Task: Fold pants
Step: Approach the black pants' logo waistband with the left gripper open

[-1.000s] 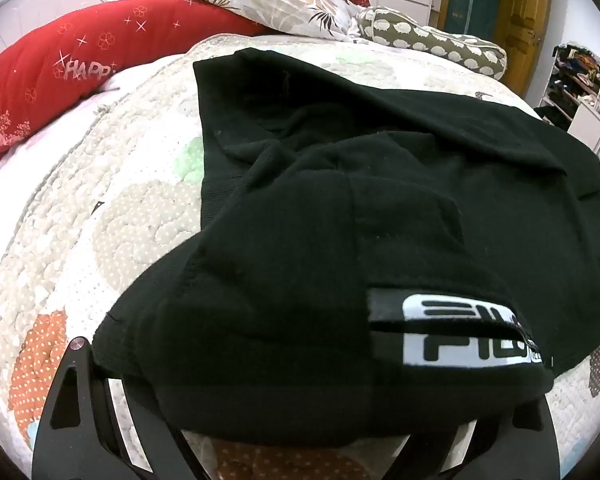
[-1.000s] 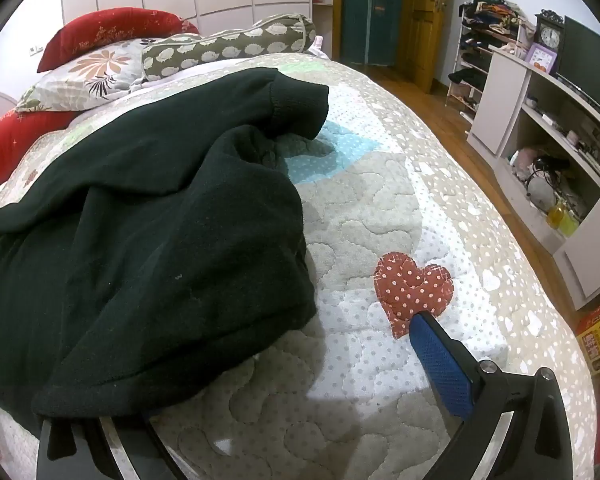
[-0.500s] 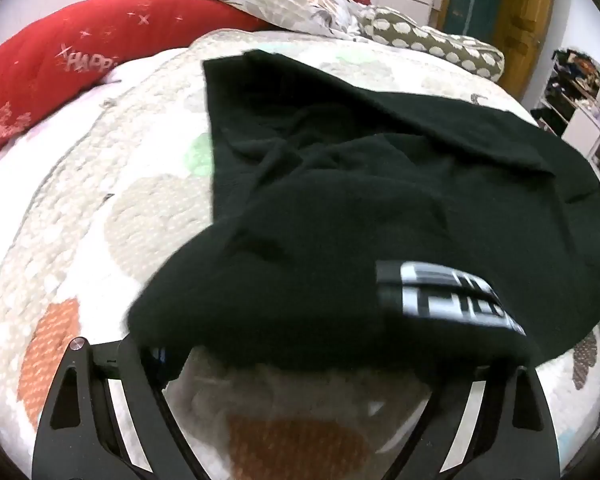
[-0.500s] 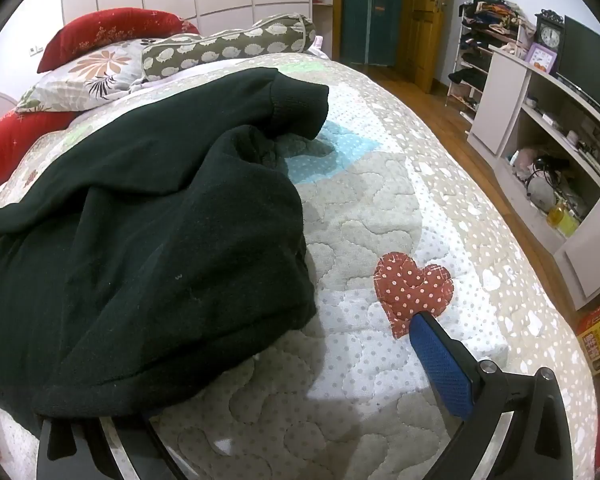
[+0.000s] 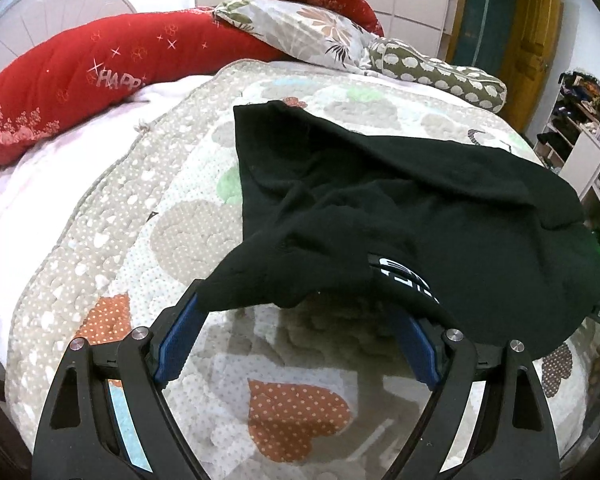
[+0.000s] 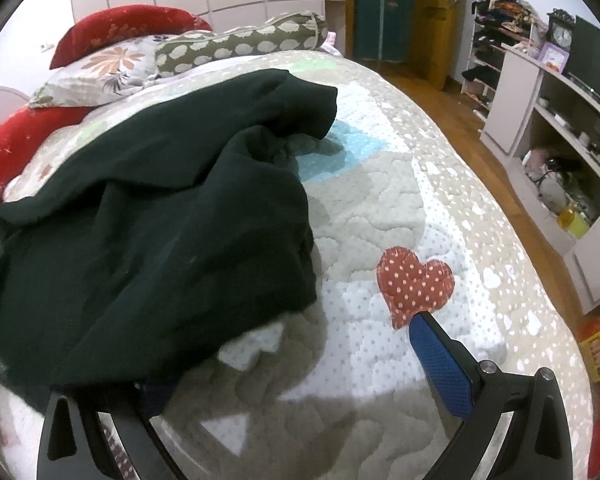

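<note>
The black pants [image 5: 440, 208] lie bunched on the quilted bed [image 5: 148, 216], with a white logo patch [image 5: 406, 280] at their near edge. My left gripper [image 5: 296, 312] is open and wide, and the near hem drapes over both blue fingertips [image 5: 176, 344]. In the right wrist view the same pants [image 6: 160, 220] fill the left half. My right gripper [image 6: 284, 356] is open. Its right pad [image 6: 440, 364] is bare over the quilt beside a red heart patch [image 6: 414, 280]. Its left finger is hidden under the cloth.
Red bolsters [image 5: 68, 80], a floral pillow [image 5: 300, 32] and a spotted bolster [image 5: 440, 76] line the head of the bed. White shelves [image 6: 560, 128] and wooden floor [image 6: 452, 108] lie beyond the bed's right edge. A fan [image 5: 60, 12] stands behind the bed.
The left gripper has drawn back, so the hem that covered it now rests only on its fingertips and both blue pads show. The right gripper's view has shifted slightly, and the pants edge has lifted a little.
</note>
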A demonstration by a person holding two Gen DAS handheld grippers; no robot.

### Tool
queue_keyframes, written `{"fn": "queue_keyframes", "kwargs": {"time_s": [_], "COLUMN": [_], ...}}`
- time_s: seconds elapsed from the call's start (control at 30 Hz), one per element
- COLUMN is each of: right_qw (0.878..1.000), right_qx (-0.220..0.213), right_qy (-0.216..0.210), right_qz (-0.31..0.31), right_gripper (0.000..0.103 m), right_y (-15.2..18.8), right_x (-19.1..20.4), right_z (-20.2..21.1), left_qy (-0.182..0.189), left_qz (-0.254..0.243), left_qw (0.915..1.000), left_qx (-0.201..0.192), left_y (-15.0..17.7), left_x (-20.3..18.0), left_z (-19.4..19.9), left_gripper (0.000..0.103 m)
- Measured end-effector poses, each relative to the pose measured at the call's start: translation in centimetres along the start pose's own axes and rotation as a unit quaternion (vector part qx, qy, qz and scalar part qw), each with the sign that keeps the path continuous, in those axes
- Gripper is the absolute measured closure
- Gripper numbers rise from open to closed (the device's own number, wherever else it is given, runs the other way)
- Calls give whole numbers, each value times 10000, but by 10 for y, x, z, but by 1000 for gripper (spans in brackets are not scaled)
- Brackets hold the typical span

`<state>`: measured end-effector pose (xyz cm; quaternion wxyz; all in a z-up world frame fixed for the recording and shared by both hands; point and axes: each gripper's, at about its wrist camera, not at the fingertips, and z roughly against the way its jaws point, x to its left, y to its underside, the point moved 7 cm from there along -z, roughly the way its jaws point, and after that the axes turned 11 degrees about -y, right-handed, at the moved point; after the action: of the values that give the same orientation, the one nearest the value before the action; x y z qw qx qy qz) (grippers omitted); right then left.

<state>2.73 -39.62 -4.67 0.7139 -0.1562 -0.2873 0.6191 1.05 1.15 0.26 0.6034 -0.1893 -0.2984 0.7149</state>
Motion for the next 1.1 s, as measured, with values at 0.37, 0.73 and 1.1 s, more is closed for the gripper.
{"fn": "queue_keyframes", "kwargs": {"time_s": [0.37, 0.73, 1.1], "right_qw": [9994, 9986, 9961], "right_qx": [0, -251, -211], "right_qy": [-344, -463, -824], "right_qz": [68, -24, -250], "right_gripper": [0, 0, 0], "right_y": [14, 4, -12], "right_x": [3, -10, -15], "right_z": [22, 49, 27], "left_qy": [37, 655, 453], "left_qz": [89, 485, 477], "left_qw": [9999, 9964, 9967], "left_qx": [-40, -212, 485], "left_y": [-1, 2, 30], "left_x": [4, 8, -3], "left_z": [16, 44, 0], "left_gripper": [15, 15, 15]}}
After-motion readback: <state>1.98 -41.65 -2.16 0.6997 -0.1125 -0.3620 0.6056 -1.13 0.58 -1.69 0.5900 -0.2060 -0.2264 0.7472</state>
